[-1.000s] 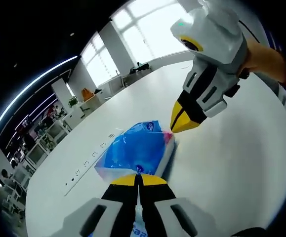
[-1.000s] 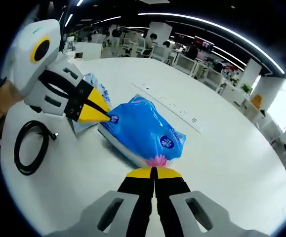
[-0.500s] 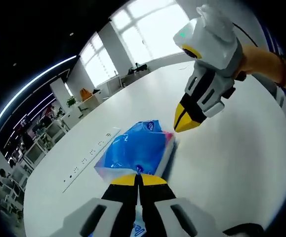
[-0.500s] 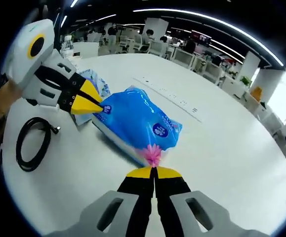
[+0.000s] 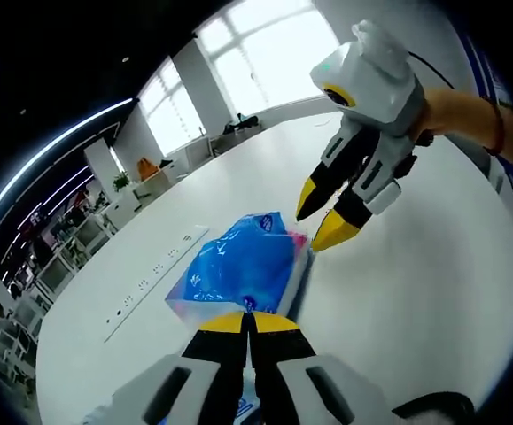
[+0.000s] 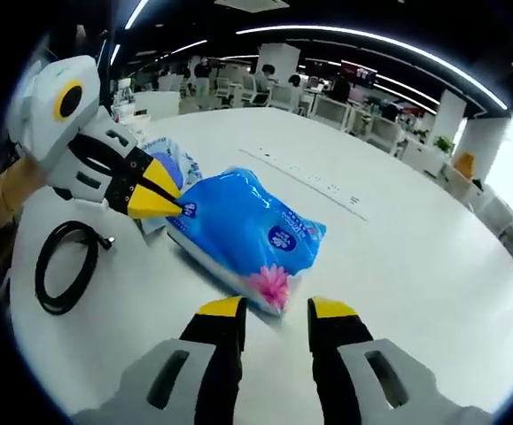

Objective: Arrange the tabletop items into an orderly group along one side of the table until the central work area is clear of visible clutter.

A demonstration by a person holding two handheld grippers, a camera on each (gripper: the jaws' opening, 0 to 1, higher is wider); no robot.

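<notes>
Black cable (image 6: pixel 61 266): coiled in a loop near the tabletop's left edge in the right gripper view, apart from the packs, with one plug end lying toward them.

Left tongs (image 6: pixel 174 205): yellow tips pressed together, clenched on the near end of the blue tissue pack; in the left gripper view (image 5: pixel 245 320) the tips meet at the pack's edge, pinching the wrapper.

Second pack (image 6: pixel 163 164): a paler blue-and-white wrapped pack lying flat, partly behind the left tongs and touching the far-left end of the blue tissue pack.

Blue tissue pack (image 6: pixel 249 235): a soft plastic-wrapped pack with a pink flower print at one end, lying on the tabletop in its central area, away from every edge; also seen in the left gripper view (image 5: pixel 238 270). Its contents are hidden by the wrapper.

Right tongs (image 6: pixel 275 310): released, the two yellow tips spread apart on either side of the flower end of the pack, not gripping it; in the left gripper view (image 5: pixel 322 217) they hang tilted just above that end, tips parted.

Tabletop (image 6: pixel 398 266): white and rounded, with a row of small inset sockets (image 6: pixel 314 181) beyond the pack.

Surroundings: open office with desks, chairs and ceiling light strips behind the tabletop.
</notes>
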